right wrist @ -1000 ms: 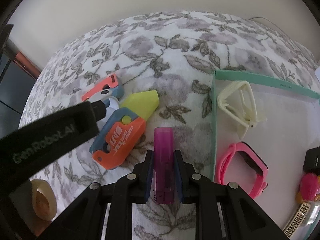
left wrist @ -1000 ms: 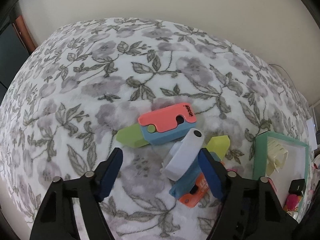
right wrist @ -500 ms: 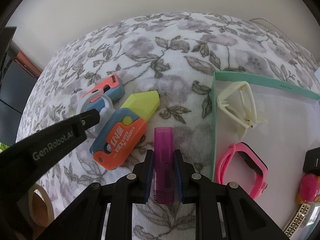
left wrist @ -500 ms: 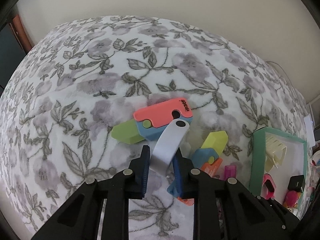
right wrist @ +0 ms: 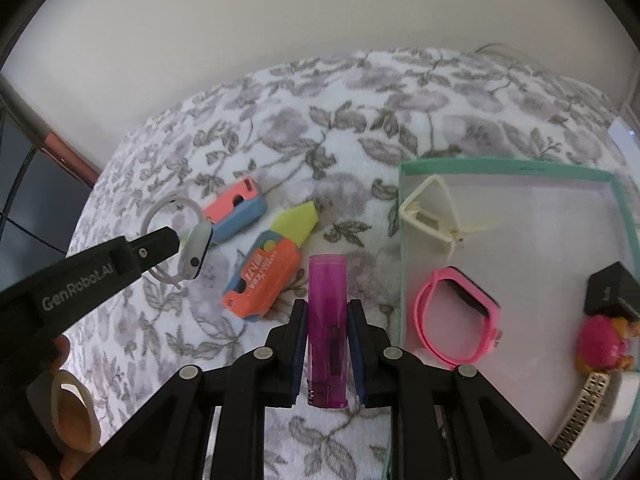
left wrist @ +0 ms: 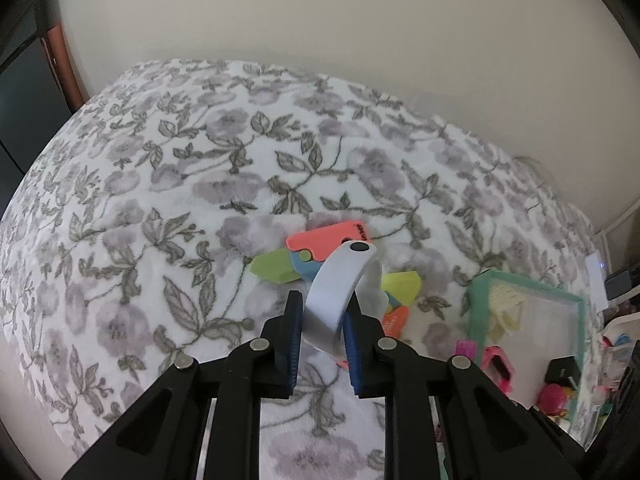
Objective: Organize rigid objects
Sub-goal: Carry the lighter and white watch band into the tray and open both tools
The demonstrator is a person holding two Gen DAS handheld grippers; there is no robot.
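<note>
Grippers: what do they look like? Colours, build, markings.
Both match: matte black plastic linkage arms with silver rivets at the joints, ending in two flat dark-blue fingers with ribbed pads. Left gripper; right gripper. In the right wrist view the left gripper's side carries grey "GenRobot.AI" lettering. No cables or sleeves visible.

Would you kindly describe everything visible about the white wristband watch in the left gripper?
The white wristband watch is a smooth, plastic-looking loop with a rounded grey-white body carrying a small black dot. The left gripper is shut on its strap, blue pads on either side, holding it lifted above the floral blanket and the toy knives. In the right wrist view its open loop sticks out past the gripper's tip, touching nothing else.
</note>
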